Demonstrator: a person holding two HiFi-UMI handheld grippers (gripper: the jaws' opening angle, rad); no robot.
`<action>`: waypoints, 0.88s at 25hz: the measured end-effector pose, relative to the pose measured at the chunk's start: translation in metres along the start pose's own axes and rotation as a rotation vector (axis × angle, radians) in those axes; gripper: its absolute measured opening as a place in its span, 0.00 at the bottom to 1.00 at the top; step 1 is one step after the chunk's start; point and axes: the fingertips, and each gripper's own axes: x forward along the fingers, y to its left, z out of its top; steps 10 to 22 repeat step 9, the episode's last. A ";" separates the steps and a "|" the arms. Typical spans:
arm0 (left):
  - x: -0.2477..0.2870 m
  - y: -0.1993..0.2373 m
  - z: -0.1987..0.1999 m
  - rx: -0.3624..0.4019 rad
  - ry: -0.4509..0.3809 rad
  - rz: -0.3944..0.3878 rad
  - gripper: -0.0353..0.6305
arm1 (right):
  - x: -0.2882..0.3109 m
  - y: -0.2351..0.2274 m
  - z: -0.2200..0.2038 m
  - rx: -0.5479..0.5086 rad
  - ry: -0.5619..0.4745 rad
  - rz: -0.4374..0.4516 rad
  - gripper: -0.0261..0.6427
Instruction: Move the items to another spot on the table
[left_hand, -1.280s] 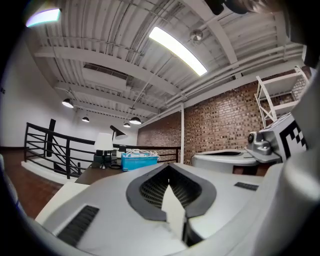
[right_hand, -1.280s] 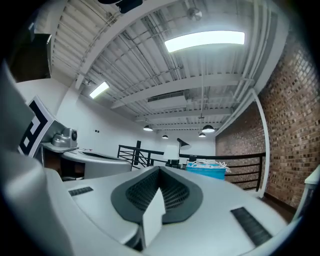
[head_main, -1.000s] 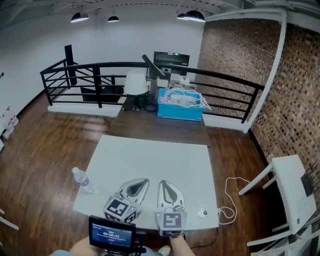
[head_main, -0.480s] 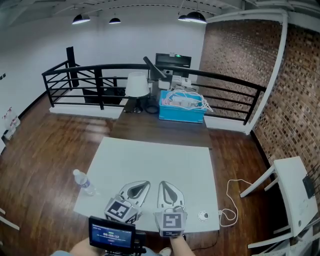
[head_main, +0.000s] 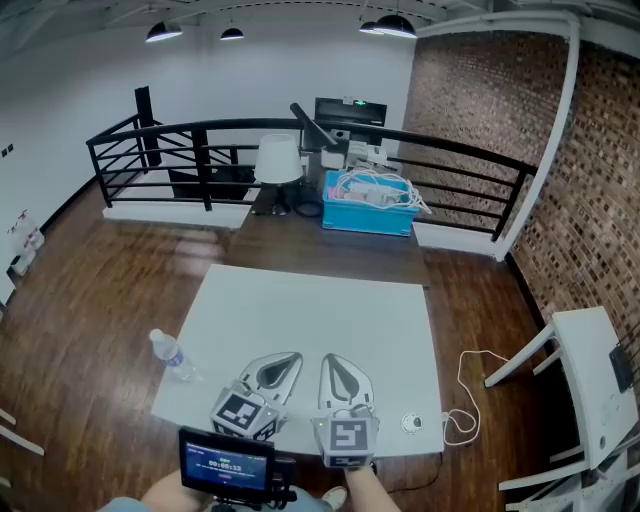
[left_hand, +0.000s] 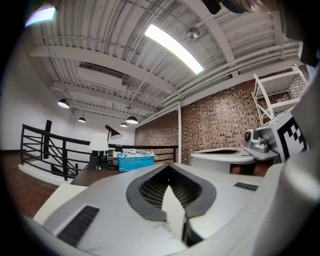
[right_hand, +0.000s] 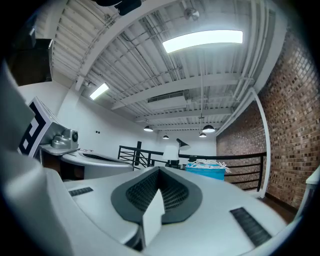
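Note:
A clear plastic water bottle (head_main: 172, 355) stands at the left edge of the white table (head_main: 320, 310). A small round white object (head_main: 412, 423) lies near the table's front right corner. My left gripper (head_main: 288, 358) and right gripper (head_main: 335, 359) rest side by side over the near edge, both pointing level toward the far end. Each is shut with nothing between its jaws. In the left gripper view the jaws of the left gripper (left_hand: 168, 168) meet at the tip, and in the right gripper view the right gripper (right_hand: 159, 170) looks the same. Both are well apart from the bottle and the round object.
Beyond the white table a dark table carries a blue basket of white cables (head_main: 368, 203) and a white lamp (head_main: 277, 163) before a black railing. A white cable (head_main: 465, 395) lies on the wooden floor at right, near another white table (head_main: 590, 375). A small screen (head_main: 225, 466) sits below the grippers.
Only the head view has shifted slightly, so the scene sits a little lower in the picture. Both grippers, the bottle and the round object keep their places.

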 end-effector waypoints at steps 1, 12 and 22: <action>-0.001 -0.001 0.000 -0.001 -0.001 -0.001 0.07 | -0.001 0.000 0.000 -0.005 0.002 0.000 0.05; -0.002 0.001 0.006 0.002 -0.004 0.001 0.07 | 0.000 0.004 0.009 -0.010 -0.011 0.005 0.05; -0.002 0.001 0.006 0.002 -0.004 0.001 0.07 | 0.000 0.004 0.009 -0.010 -0.011 0.005 0.05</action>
